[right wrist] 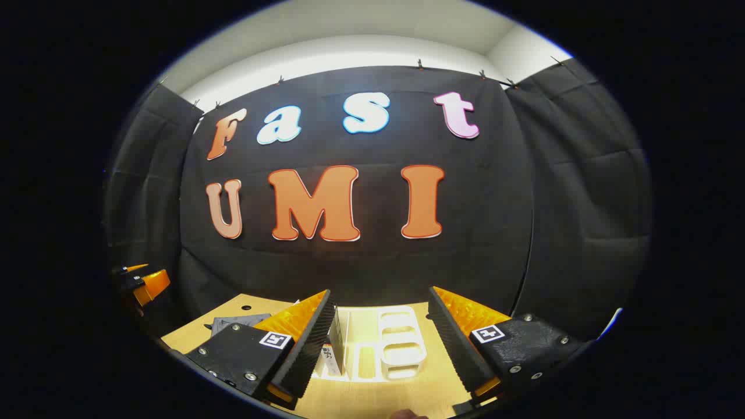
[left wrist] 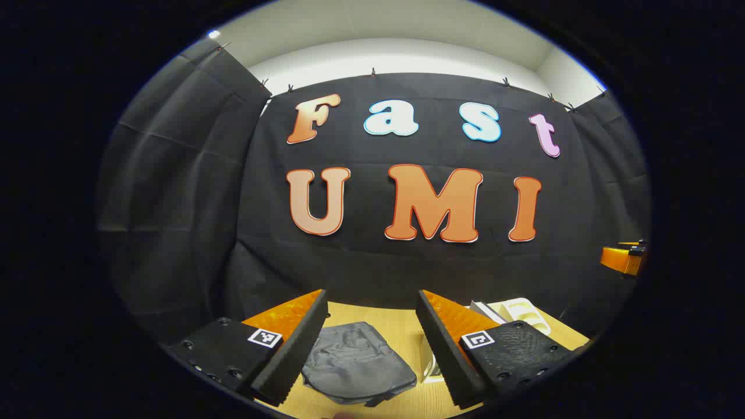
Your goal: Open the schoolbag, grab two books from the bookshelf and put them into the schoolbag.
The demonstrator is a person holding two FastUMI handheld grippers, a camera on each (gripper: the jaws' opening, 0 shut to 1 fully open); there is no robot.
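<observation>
Left gripper view is showing my left gripper (left wrist: 371,343) hanging above the wooden table (left wrist: 401,331) with its jaws standing wide and nothing between them, and the grey schoolbag (left wrist: 356,364) is lying flat below, framed in the gap. The bag is looking closed and a little rumpled, its long axis running away from me toward the black wall. There is bare table showing around the bag up to the far edge. In the right gripper view my right gripper (right wrist: 381,343) is also spreading wide and holding nothing, over the white bookshelf (right wrist: 398,343), where a book (right wrist: 332,355) is standing upright at its left side.
</observation>
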